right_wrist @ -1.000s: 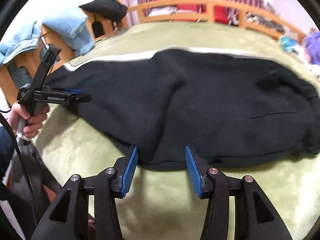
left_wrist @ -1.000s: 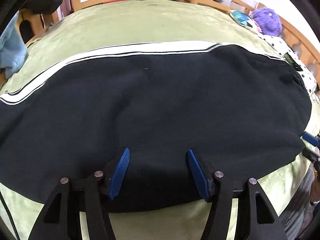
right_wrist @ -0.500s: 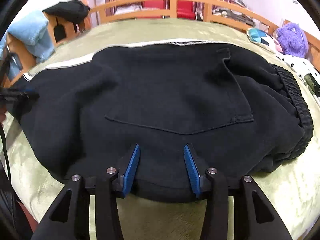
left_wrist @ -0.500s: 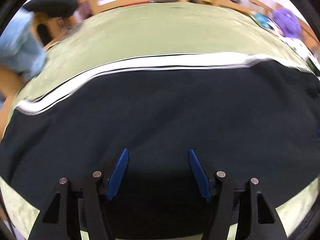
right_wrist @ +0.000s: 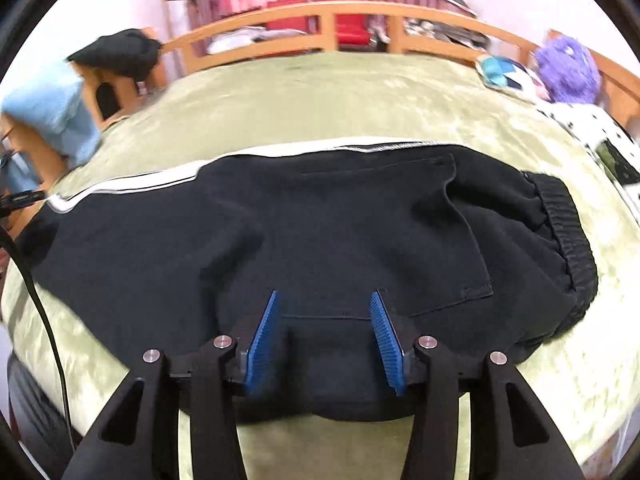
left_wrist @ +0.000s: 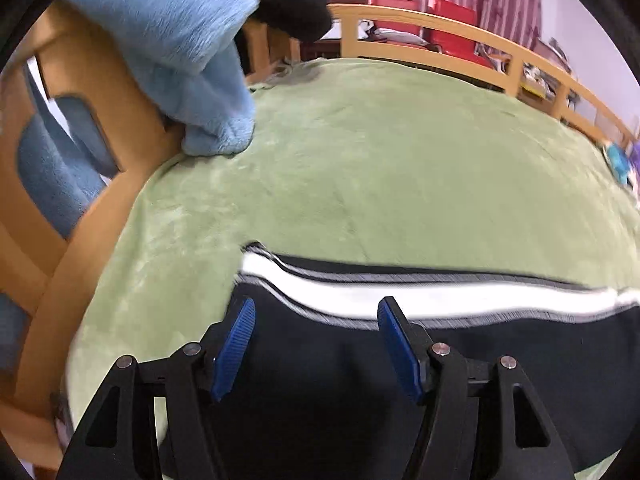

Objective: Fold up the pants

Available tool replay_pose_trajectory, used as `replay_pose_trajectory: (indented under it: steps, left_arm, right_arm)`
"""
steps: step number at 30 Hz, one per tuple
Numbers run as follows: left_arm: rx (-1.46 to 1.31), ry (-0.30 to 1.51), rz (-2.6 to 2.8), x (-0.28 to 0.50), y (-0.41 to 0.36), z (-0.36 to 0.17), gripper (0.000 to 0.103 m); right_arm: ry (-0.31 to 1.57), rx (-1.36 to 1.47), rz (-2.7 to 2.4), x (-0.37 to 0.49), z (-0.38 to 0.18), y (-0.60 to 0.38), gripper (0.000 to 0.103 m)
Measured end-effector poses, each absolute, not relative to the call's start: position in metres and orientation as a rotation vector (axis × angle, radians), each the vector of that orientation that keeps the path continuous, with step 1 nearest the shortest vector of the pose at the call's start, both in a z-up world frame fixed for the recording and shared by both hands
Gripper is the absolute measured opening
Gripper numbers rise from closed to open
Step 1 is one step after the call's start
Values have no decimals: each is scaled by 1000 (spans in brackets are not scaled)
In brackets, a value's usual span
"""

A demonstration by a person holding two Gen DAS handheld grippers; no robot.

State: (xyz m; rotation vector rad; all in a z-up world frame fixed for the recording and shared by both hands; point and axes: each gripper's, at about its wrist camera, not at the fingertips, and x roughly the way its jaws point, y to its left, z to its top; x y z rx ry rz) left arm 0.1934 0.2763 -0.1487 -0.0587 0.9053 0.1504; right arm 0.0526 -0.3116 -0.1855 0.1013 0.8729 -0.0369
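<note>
Right gripper (right_wrist: 322,336) opening above flat pants (right_wrist: 320,232), waistband right, legs left.

A green blanket (right_wrist: 320,96) covers the bed, bounded by a wooden rail (right_wrist: 332,12), with a blue towel (left_wrist: 192,52) and purple plush toy (right_wrist: 568,68) at its edges.

No readable text, label, brand, number or sign appears in either wrist view. The black pants (right_wrist: 320,232) carry only a plain white side stripe (left_wrist: 420,292), with no lettering on it.
</note>
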Motion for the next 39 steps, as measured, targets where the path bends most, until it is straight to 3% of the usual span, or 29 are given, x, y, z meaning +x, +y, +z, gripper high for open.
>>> replay_pose_trajectory:
  steps: [3, 5, 6, 9, 10, 15, 20, 23, 26, 27, 28, 34, 39]
  left_arm:
    - [-66, 940, 156, 224, 299, -163, 61]
    - [-79, 962, 140, 237, 309, -174, 56]
    - [-83, 988, 146, 243, 315, -179, 50]
    - [-116, 1031, 147, 254, 325, -199, 19]
    - [-142, 1024, 123, 256, 330, -201, 17]
    - [-304, 861, 38, 244, 365, -169, 15]
    - [-320, 954, 65, 260, 373, -207, 16]
    - [-266, 938, 82, 264, 364, -212, 22]
    - [-286, 930, 100, 252, 370, -188, 39]
    - [-271, 902, 117, 242, 370, -179, 61]
    - [-234, 878, 124, 231, 369, -169, 74]
    - [-224, 909, 126, 166, 375, -162, 72]
    - [-348, 970, 155, 112, 384, -188, 71]
  right_arm:
    - [890, 154, -63, 60, -190, -307, 47]
    - [898, 174, -90, 64, -191, -300, 47]
    - [910, 180, -101, 68, -192, -297, 47]
    - [923, 182, -130, 75, -192, -288, 47]
    - [924, 182, -133, 76, -190, -286, 47]
    - [922, 166, -155, 89, -182, -277, 47]
    - [926, 144, -155, 95, -180, -267, 47]
    - [938, 134, -140, 98, -182, -260, 47]
    - [947, 124, -118, 96, -181, -252, 47]
    - [944, 121, -111, 94, -180, -250, 47]
    - [941, 121, -100, 92, -179, -248, 47]
    - [929, 143, -63, 80, -181, -237, 47]
    - [934, 154, -38, 70, -186, -229, 47]
